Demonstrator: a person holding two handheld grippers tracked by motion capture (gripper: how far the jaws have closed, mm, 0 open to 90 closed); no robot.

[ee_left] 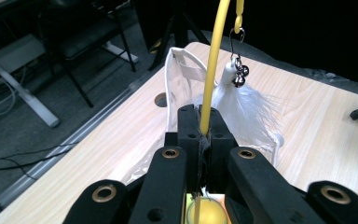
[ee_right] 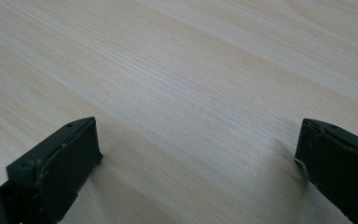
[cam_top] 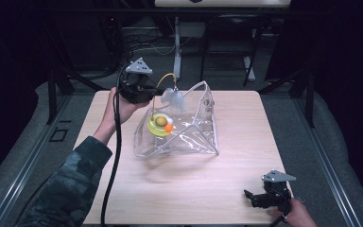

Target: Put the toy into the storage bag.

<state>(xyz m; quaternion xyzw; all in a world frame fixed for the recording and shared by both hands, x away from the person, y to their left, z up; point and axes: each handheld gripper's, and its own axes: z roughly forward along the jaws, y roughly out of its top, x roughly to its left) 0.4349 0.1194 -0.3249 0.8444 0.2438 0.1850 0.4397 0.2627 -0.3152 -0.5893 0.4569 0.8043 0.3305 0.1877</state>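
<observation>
A clear plastic bag [cam_top: 194, 135] stands open in the middle of the wooden table [cam_top: 208, 184]. Inside it lies a yellow disc [cam_top: 159, 124] with a greenish ball and an orange ball [cam_top: 168, 127]. My left gripper [cam_top: 150, 96] hovers at the bag's far left corner, shut on a thin yellow wand [ee_left: 213, 70] that arches up between its closed jaws [ee_left: 199, 116]. From the wand's tip hang a small bell [ee_left: 239, 79] and a white feather [ee_left: 247, 105], dangling over the bag's mouth [cam_top: 172, 98]. My right gripper [cam_top: 251, 197] rests at the near right of the table, open [ee_right: 198, 158], nothing between its fingers.
The bag's white-trimmed rim [ee_left: 179, 70] rises just past my left jaws. A round hole [ee_left: 160, 99] sits in the tabletop near the far edge. Desk legs and cables [cam_top: 177, 47] lie on the floor beyond the table. Black frame posts [cam_top: 52, 94] stand at both sides.
</observation>
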